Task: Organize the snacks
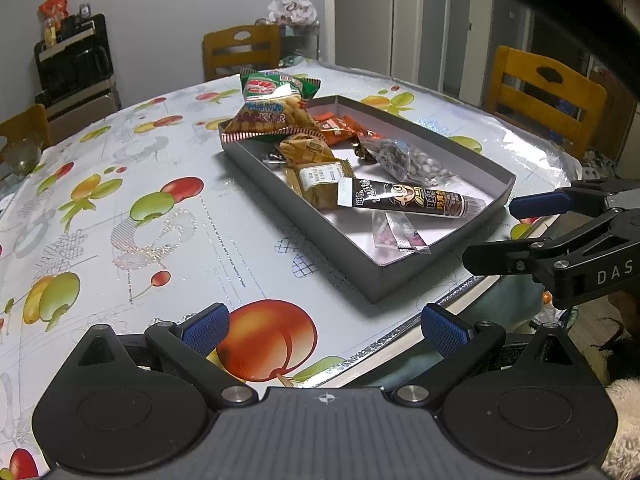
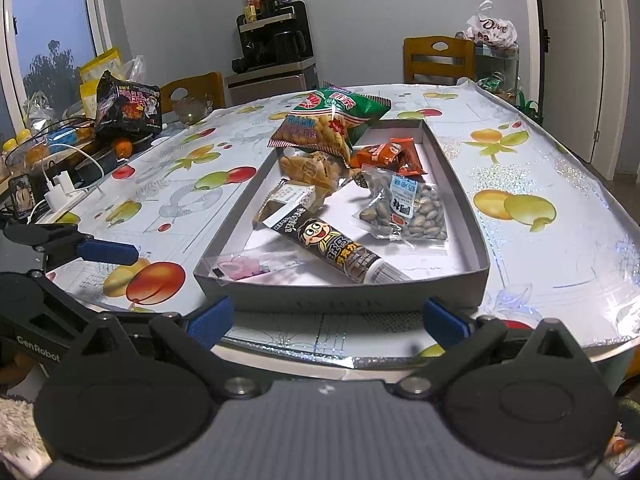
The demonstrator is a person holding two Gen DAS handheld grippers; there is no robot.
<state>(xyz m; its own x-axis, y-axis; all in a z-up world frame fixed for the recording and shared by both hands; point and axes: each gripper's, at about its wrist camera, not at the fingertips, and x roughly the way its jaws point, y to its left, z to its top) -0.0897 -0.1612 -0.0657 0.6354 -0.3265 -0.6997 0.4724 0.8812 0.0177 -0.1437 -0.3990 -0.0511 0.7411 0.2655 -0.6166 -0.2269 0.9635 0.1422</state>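
We saw snacks (image 2: 340,208) inside the tray (image 2: 340,294) on tabletop (image 1: 120,208) | left gripper (image 1: 324,326), right gripper (image 2: 328,318): fingers spread, empty | packets judged light, crinkly, slippery (crackers fragile); pinch sealed edges.

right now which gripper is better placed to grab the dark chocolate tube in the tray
Right. The right gripper faces the tray's near wall, with the chocolate tube just beyond; the left gripper sits off to the side.

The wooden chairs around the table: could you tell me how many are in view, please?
3. One chair stands at the table's far side, one chair at the far right, one chair at the far left. Others may be hidden.
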